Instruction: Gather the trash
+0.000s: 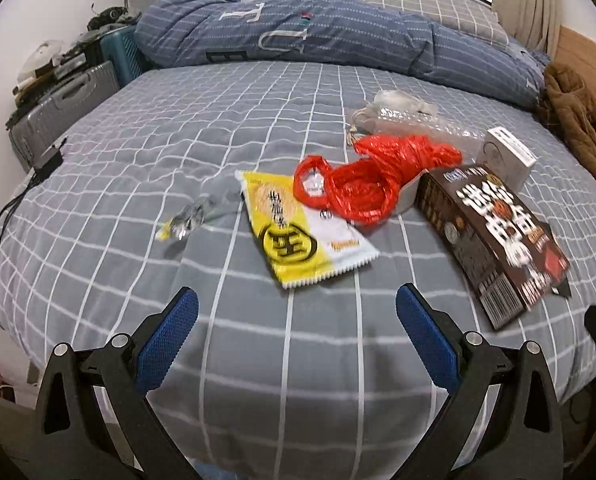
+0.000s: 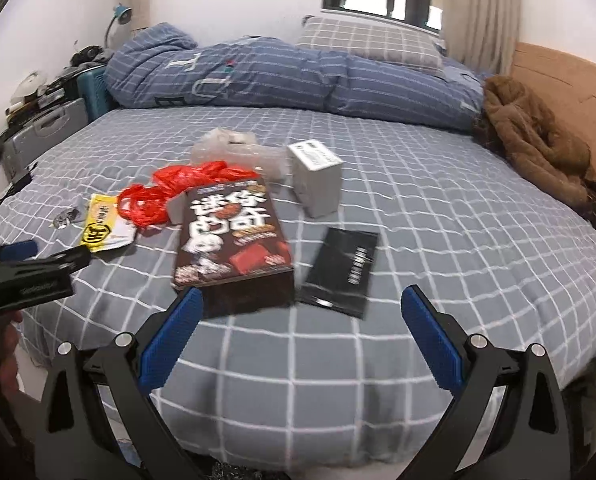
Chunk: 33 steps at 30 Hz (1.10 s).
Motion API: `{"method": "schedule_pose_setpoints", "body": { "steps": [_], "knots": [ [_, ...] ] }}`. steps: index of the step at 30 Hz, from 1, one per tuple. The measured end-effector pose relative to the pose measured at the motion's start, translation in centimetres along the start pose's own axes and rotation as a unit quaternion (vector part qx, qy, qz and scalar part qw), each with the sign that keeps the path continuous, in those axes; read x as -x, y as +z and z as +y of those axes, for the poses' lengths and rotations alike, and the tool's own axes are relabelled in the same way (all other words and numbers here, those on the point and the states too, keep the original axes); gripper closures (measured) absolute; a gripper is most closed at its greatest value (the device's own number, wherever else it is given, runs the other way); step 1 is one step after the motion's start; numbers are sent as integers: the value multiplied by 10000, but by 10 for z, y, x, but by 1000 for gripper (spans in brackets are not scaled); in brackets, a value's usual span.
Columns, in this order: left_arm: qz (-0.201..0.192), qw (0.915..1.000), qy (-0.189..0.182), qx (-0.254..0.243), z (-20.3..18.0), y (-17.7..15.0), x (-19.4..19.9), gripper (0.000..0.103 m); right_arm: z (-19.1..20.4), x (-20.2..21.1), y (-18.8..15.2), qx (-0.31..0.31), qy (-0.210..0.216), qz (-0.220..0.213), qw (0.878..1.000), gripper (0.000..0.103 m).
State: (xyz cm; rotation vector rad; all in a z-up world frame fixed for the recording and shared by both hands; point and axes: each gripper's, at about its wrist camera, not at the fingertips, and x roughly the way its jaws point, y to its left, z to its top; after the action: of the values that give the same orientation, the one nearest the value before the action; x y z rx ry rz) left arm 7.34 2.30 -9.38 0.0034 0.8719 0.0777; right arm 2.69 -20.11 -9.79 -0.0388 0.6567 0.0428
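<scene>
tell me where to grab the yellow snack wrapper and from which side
Take the yellow snack wrapper by its near serrated edge, coming in low from the front with the left hand-held gripper, whose jaws are open. The wrapper lies flat on the bed, so a top pinch would catch the sheet; its far end sits close to the red plastic bag, while the near end is clear.

Left wrist view: set low over the near edge of the bed, facing along its own spread fingers across the grey checked sheet toward the window wall, with the yellow snack packet nearest ahead and the brown box off to the right. Right wrist view: same low height and heading but placed further right, the brown box just ahead; the left gripper shows at its left edge. Shared: the litter cluster, folded blue duvet, pillow and window.
</scene>
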Motion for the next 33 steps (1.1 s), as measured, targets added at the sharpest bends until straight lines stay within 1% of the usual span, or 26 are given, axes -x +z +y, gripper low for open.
{"method": "schedule_pose_setpoints", "body": {
  "steps": [5, 10, 20, 26, 29, 31, 32, 33],
  "knots": [
    [79, 9999, 63, 37, -3, 16, -23, 6, 16, -16, 9, 167, 187, 24, 9997, 8],
    [231, 9996, 2, 155, -6, 27, -45, 6, 27, -32, 17, 220, 276, 96, 9993, 8],
    [434, 9989, 113, 136, -7, 33, -78, 6, 40, -61, 17, 396, 321, 390, 9979, 8],
    [361, 9992, 180, 52, -7, 32, -83, 6, 42, -74, 16, 379, 286, 490, 9977, 8],
    [372, 9991, 223, 3, -7, 32, -85, 14, 42, -79, 15, 373, 274, 531, 9975, 8],
    [374, 9990, 219, -57, -8, 32, -86, 23, 42, -83, 14, 352, 277, 572, 9974, 8],
    [370, 9991, 209, -72, -9, 32, -87, 26, 42, -83, 14, 344, 279, 584, 9973, 8],
    [361, 9991, 207, -77, -8, 32, -87, 31, 42, -84, 14, 335, 278, 600, 9972, 8]
  ]
}}
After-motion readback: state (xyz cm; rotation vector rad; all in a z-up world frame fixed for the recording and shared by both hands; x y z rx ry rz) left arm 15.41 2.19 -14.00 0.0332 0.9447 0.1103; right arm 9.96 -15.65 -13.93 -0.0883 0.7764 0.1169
